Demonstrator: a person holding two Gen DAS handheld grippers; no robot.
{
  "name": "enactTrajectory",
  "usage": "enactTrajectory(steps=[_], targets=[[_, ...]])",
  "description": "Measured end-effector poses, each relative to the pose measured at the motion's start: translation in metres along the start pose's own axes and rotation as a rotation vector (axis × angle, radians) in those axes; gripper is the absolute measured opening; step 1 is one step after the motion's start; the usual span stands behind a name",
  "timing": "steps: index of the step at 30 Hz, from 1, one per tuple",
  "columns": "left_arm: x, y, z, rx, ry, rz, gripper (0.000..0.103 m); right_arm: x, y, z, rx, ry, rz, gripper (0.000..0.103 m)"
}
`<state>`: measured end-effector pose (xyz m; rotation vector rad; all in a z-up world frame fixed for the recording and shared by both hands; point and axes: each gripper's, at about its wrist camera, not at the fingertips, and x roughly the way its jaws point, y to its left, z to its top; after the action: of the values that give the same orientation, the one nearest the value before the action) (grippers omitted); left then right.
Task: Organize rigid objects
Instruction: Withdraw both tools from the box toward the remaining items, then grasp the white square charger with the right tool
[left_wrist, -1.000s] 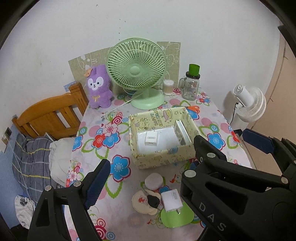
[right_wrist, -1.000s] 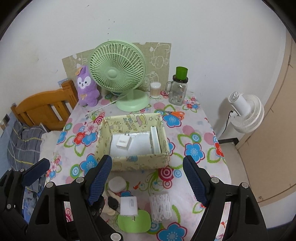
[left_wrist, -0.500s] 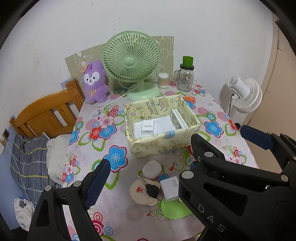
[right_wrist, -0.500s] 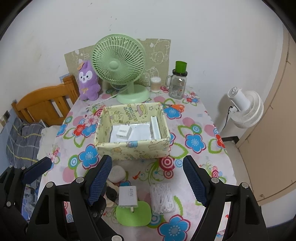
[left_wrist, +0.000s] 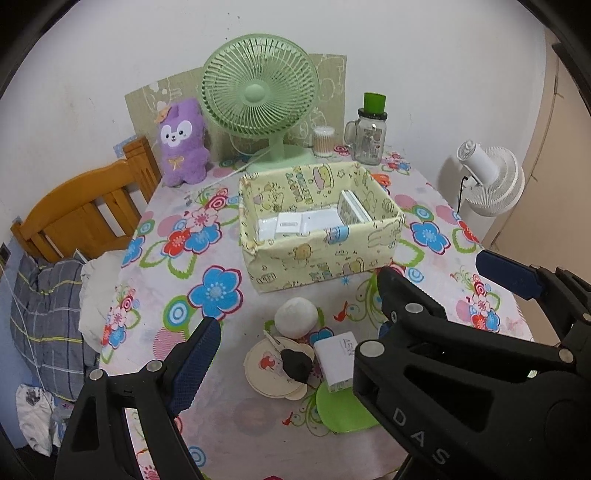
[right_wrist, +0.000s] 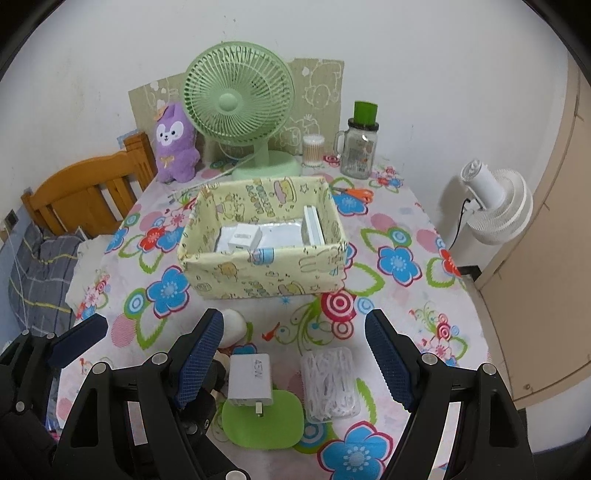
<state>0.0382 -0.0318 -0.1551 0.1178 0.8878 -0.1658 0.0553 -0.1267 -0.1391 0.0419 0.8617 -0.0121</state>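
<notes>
A yellow patterned box (right_wrist: 266, 275) (left_wrist: 321, 258) stands mid-table with a white charger (right_wrist: 243, 238) and flat white items inside. In front of it lie a white 45W charger (right_wrist: 250, 380) (left_wrist: 338, 358) partly on a green flat pad (right_wrist: 264, 421), a bagged white cable (right_wrist: 330, 384), a white round puff (left_wrist: 296, 317), a small black object (left_wrist: 295, 363) and cream discs (left_wrist: 269, 373). My right gripper (right_wrist: 293, 321) hangs open above the charger and cable. Beside it, my left gripper (left_wrist: 295, 332) hovers open over the puff and discs, its right finger hidden behind the right gripper.
At the back stand a green desk fan (right_wrist: 236, 107), a purple plush (right_wrist: 173, 142), a cotton-swab tub (right_wrist: 313, 149) and a green-lidded jar (right_wrist: 360, 147). Orange scissors (right_wrist: 354, 192) lie behind the box. A wooden chair (left_wrist: 85, 214) and bedding sit left, a white floor fan (right_wrist: 495, 206) right.
Both grippers have sunk together toward the table's front, so the box and the loose items look closer. Neither gripper's jaws have changed width, and no object has moved.
</notes>
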Motion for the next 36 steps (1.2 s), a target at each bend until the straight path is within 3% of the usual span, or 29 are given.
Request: enactTrajectory(steps=[19,30,36], targets=[[0.053,0.008,-0.029,-0.019,0.013,-0.028,0.089,0.057,0.008,-0.031,0.003,0.007,0.031,0.082],[0.075,0.017,-0.054,-0.025,0.105,-0.048,0.089,0.083,0.022,-0.055,-0.024,0.104,0.069,0.082],[0.083,0.027,-0.059,-0.052,0.116,-0.044,0.088,0.094,0.030,-0.060,-0.026,0.126,0.077,0.081]])
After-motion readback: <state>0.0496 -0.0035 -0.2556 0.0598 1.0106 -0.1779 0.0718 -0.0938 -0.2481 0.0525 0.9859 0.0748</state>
